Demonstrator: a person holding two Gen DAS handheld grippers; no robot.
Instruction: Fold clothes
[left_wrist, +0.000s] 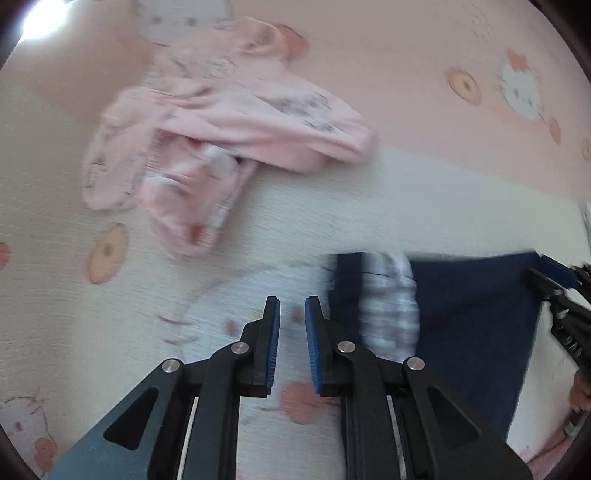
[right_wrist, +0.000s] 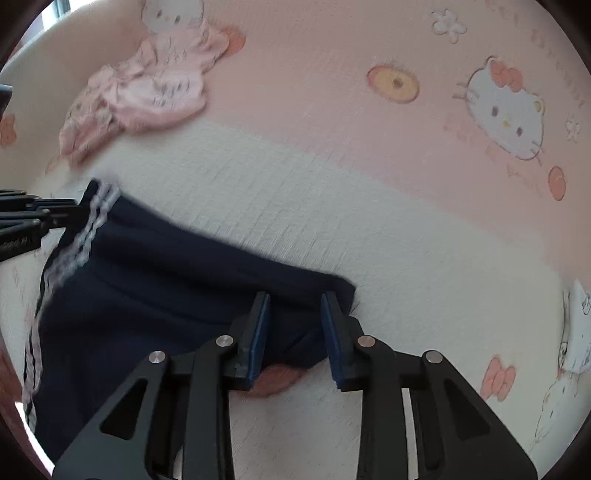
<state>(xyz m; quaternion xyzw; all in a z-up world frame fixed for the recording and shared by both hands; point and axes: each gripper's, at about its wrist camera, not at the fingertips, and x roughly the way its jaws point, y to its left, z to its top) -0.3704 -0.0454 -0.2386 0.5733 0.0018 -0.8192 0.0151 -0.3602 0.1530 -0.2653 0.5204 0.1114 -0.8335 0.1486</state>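
Navy fabric with white side stripes, the navy garment (right_wrist: 155, 280), lies spread on a printed sheet (right_wrist: 332, 206) patterned in pink and cream with cartoon cats, bows and round biscuit shapes; in the right wrist view it fills the lower left, its striped edge running down the left side and one corner reaching to the right gripper (right_wrist: 294, 306); that gripper's jaws stand apart over this corner, dark cloth showing between the blue pads, but the pads do not press on it; nothing held there. Left gripper (left_wrist: 292, 308) in its own view has its jaws parted by a narrow gap; only the printed sheet (left_wrist: 110, 332) shows between the pads, so it grips nothing; the navy garment (left_wrist: 472, 314) lies just to the right of its right finger, the white-striped band (left_wrist: 391, 306) blurred. Black tip of the right gripper (left_wrist: 561, 291) sits at the garment's far right edge in the left wrist view; likewise the left gripper (right_wrist: 40, 218) shows at the left margin of the right wrist view, near the striped corner. Pink clothes (left_wrist: 229, 125), crumpled in a heap, lie well apart from the navy piece, further up the sheet; same pink clothes (right_wrist: 144, 92) appear upper left in the right wrist view. Both views are motion-blurred.
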